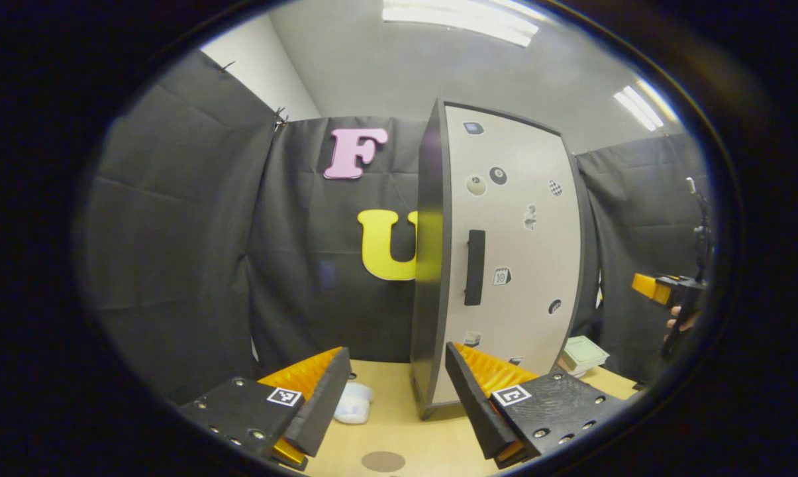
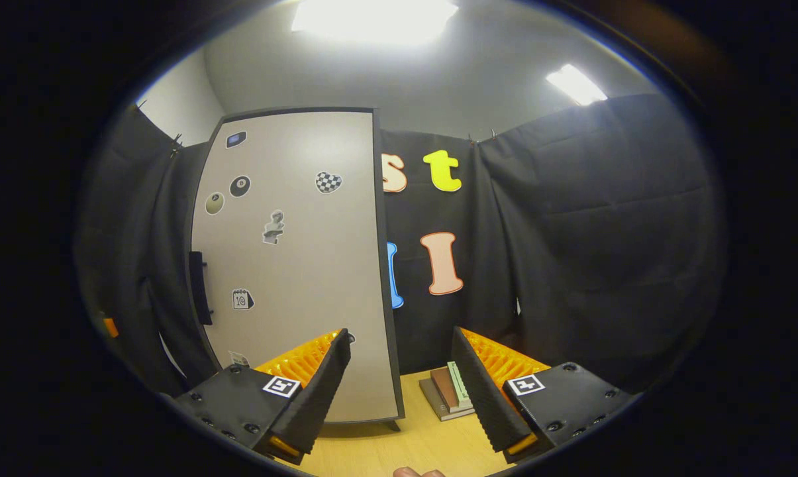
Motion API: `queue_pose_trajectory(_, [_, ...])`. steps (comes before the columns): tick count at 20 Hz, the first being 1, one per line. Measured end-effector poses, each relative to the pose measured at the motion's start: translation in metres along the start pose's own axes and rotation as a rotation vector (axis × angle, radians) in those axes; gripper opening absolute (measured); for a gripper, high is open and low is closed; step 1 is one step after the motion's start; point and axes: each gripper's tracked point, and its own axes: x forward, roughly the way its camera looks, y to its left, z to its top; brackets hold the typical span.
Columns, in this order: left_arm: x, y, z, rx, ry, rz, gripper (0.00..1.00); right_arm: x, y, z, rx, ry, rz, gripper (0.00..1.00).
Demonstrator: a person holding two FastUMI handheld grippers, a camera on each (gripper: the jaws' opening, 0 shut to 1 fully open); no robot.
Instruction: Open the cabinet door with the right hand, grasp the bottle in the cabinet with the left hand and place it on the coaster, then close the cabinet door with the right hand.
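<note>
The tall cabinet point(image 1: 504, 265) stands on the wooden table with its beige, sticker-covered door point(image 2: 293, 265) shut, hiding whatever is inside. A black vertical handle point(image 1: 475, 267) sits on the door's left edge point(image 2: 199, 288). A small brown round coaster point(image 1: 383, 461) lies on the table just ahead of my left gripper point(image 1: 397, 350), which is open and holds nothing, a little in front of the cabinet's dark side. My right gripper point(image 2: 400, 332) is open too, near the door's lower right corner. It also appears, held by a hand, at the far right point(image 1: 663, 289).
A small white object point(image 1: 353, 403) lies on the table left of the cabinet foot. A short stack of books point(image 2: 448, 391) rests to the cabinet's right point(image 1: 584, 354). Black cloth walls close the booth behind and on both sides.
</note>
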Motion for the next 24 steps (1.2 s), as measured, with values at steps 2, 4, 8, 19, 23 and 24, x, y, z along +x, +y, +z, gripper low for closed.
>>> queue_pose_trajectory(2, [-0.002,0.004,-0.002,-0.003,0.001,0.007,0.88,-0.002,0.005,-0.003,0.005,0.012,0.013,0.98])
queue_pose_trajectory(4, [-0.003,0.007,-0.004,-0.005,0.002,0.011,0.88,-0.004,0.009,-0.004,0.007,0.017,0.024,0.98])
queue_pose_trajectory(8, [-0.005,0.011,-0.007,-0.011,0.005,0.017,0.88,-0.005,0.02,-0.002,0.006,0.024,0.044,0.98])
queue_pose_trajectory(19, [-0.011,0.024,-0.038,-0.038,0.051,0.049,0.88,0.014,0.104,0.014,0.011,0.039,0.187,0.98])
queue_pose_trajectory(23, [-0.017,0.033,-0.05,-0.063,0.068,0.071,0.89,0.029,0.152,0.029,0.022,0.028,0.269,0.98])
queue_pose_trajectory(24, [-0.02,0.037,-0.052,-0.063,0.071,0.084,0.88,0.033,0.163,0.031,0.012,0.024,0.286,0.98])
